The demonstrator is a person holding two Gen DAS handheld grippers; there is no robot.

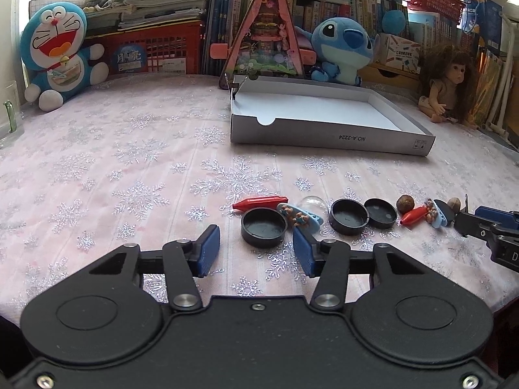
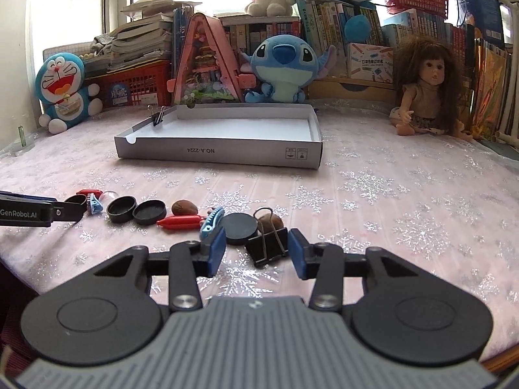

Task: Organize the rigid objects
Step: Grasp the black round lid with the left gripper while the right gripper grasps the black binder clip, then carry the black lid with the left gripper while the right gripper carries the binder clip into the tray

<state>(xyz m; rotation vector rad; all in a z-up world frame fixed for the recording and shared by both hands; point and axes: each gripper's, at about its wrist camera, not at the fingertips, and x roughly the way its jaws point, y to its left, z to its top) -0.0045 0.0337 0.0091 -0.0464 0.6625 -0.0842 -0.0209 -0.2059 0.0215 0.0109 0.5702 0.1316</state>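
While both sets of jaws stand partly apart with nothing pressed between them, the left gripper (image 1: 256, 249) sits just before a black round lid (image 1: 263, 231), and the right gripper (image 2: 257, 253) frames a black binder clip (image 2: 267, 248) without touching it. Beyond lie more lids, red pegs and blue clips on the table (image 1: 129, 168). Farther back rests the white box (image 2: 227, 144).
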